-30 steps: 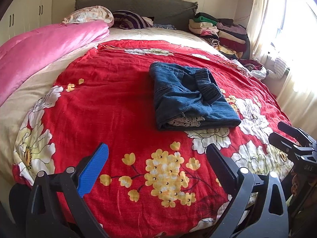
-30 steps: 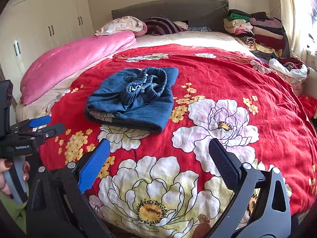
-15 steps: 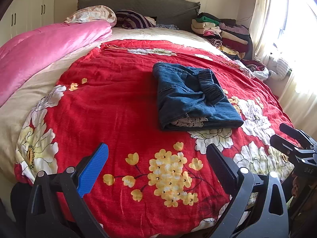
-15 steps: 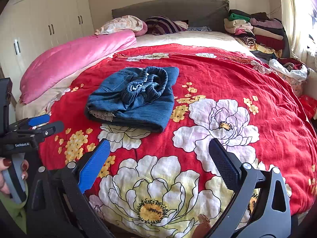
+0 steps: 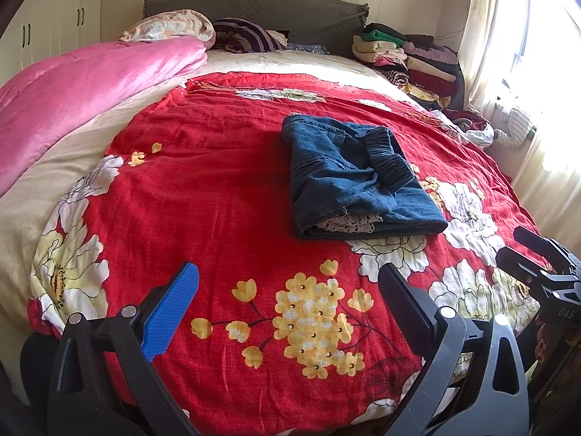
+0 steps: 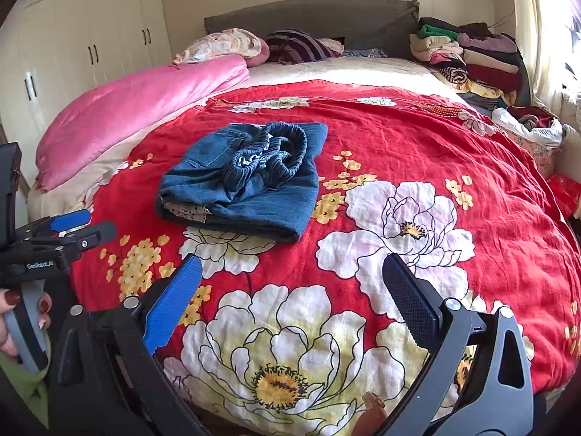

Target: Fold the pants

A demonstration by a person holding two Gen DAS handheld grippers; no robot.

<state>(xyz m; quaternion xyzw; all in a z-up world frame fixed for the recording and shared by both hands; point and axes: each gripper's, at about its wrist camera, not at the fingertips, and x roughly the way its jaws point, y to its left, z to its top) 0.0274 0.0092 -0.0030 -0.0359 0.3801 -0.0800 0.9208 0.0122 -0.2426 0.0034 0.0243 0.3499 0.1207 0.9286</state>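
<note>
Lying folded into a compact blue denim bundle on the red floral bedspread (image 5: 203,189), pants (image 5: 356,185) with gathered elastic waistband uppermost and a strip of pale lace lining showing at the near edge. Resting roughly mid-bed, well apart from both tools. Seen in the right wrist view left of a large white peony print, waistband bunched on top.

Hovering low over the near edge of the bed, left tool (image 5: 287,298), spread wide with nothing between its blue pad and black pad, yellow blossom print showing in the gap. Held likewise near the foot of the bed, right tool (image 6: 290,290), gaping fully and gripping nothing, a white-and-yellow flower visible between its pads. Visible at the left border of the right wrist view, a hand (image 6: 11,323) with dark red nails wrapped round the grey handle of the left tool.

Bunched along the left side of the bed, pink quilt (image 5: 83,91). Stacked at the far right corner beside the grey headboard (image 5: 254,3), pile of folded clothes (image 5: 410,58). Lining the left wall, cream wardrobe doors (image 6: 90,36). Hanging at right, pale curtains (image 5: 486,29) lit by the window.
</note>
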